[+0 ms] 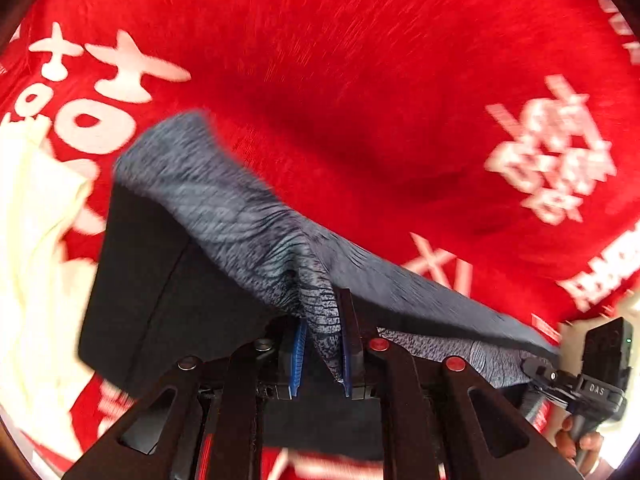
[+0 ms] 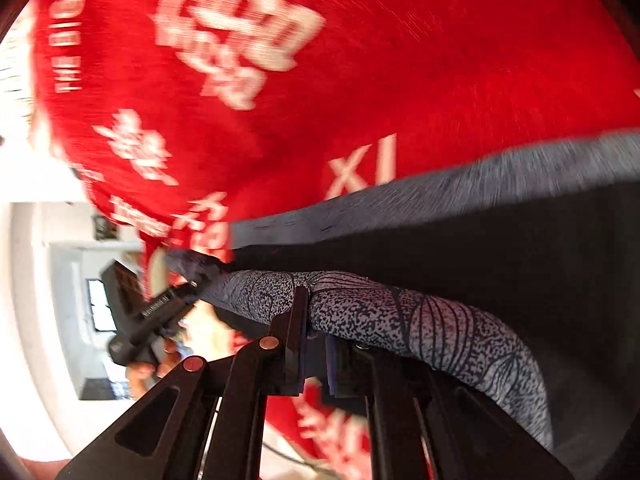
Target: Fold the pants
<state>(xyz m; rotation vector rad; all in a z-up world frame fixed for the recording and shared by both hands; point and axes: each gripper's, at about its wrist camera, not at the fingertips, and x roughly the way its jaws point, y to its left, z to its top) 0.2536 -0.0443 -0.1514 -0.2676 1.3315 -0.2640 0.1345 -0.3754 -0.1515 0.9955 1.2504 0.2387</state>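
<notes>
Pinching the grey speckled, black-lined fabric pants (image 1: 240,216), both the left tool (image 1: 322,344) and right tool (image 2: 314,344) risked losing bunched cloth, spoiling the fold over the red printed cover (image 1: 360,80).

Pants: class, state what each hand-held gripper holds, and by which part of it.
Both grip the grey patterned pants along one bunched edge: the left hand-held gripper pinches a fold, the right hand-held gripper clamps the rolled edge further along.
</notes>
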